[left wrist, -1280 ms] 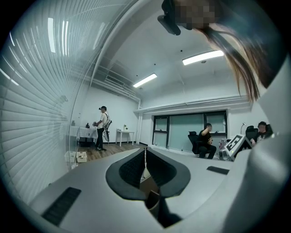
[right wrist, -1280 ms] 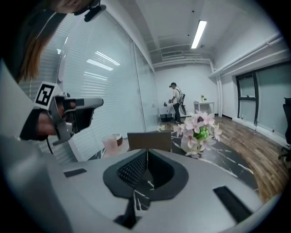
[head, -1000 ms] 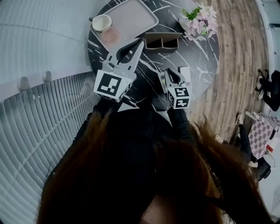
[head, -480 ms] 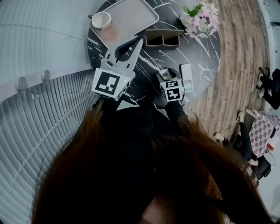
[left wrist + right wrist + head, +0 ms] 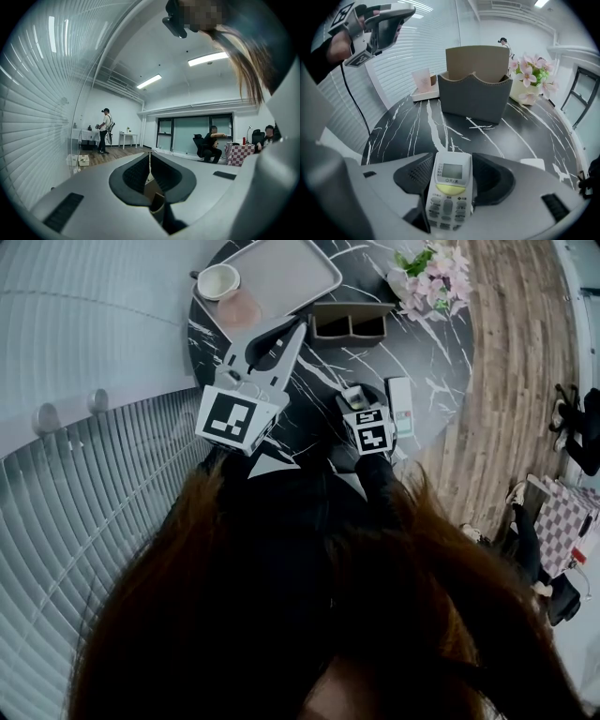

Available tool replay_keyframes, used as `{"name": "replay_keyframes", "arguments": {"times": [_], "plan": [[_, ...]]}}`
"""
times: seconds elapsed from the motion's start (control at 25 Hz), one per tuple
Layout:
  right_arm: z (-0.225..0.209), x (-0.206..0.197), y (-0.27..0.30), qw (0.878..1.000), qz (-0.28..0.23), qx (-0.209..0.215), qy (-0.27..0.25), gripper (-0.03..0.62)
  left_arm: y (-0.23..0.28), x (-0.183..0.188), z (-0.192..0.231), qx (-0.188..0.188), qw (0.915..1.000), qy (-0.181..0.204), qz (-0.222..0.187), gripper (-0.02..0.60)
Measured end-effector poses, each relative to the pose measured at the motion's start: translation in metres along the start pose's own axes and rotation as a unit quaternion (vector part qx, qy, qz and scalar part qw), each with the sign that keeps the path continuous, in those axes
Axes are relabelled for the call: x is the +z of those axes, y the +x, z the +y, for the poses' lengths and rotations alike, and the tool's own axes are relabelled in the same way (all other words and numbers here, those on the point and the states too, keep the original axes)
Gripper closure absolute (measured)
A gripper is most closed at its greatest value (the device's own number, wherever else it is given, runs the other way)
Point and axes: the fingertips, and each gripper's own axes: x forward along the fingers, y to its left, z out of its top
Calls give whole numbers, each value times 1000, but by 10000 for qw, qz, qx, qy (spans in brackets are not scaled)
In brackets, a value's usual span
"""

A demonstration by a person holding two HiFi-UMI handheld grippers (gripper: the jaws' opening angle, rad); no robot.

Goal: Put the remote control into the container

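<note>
The white remote control [image 5: 449, 187] lies on the black marbled table [image 5: 309, 381], screen end pointing away toward the container. My right gripper [image 5: 454, 165] points steeply down over it; its jaws have just been opening and now stand wide on either side of the remote, a slim gap showing at the left pad. From the head view this gripper [image 5: 355, 394] is at the table's near edge. The grey two-compartment container [image 5: 474, 96] [image 5: 349, 324] stands beyond it. My left gripper [image 5: 298, 329] [image 5: 150, 157] hovers level over the table, shut and empty.
A grey tray [image 5: 281, 273] with a white cup [image 5: 217, 282] and a pink cup [image 5: 241, 308] sits at the table's far left. Pink flowers [image 5: 427, 277] stand right of the container. A flat white object [image 5: 400, 407] lies just right of my right gripper. People are across the room.
My right gripper has dropped toward the table and tipped downward, and its jaws went from shut to wide around the remote. The left gripper has stayed put.
</note>
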Motion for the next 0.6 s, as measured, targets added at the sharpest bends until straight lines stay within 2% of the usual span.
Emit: {"name": "replay_keyframes", "arguments": {"times": [0.16, 0.4, 0.52, 0.6], "plan": [[-2, 24, -15, 9988, -492, 19, 68, 345, 1, 0, -1, -3, 10000, 32, 76, 565], [-3, 74, -49, 9907, -1341, 134, 209, 345, 2, 4, 3, 45, 10000, 68, -45, 565], [-8, 109, -72, 9787, -2030, 105, 281, 345, 2, 4, 5, 90, 9999, 57, -37, 566], [-17, 137, -91, 9650, -2604, -9, 322, 345, 1, 4, 7, 126, 9999, 52, -27, 565]]}}
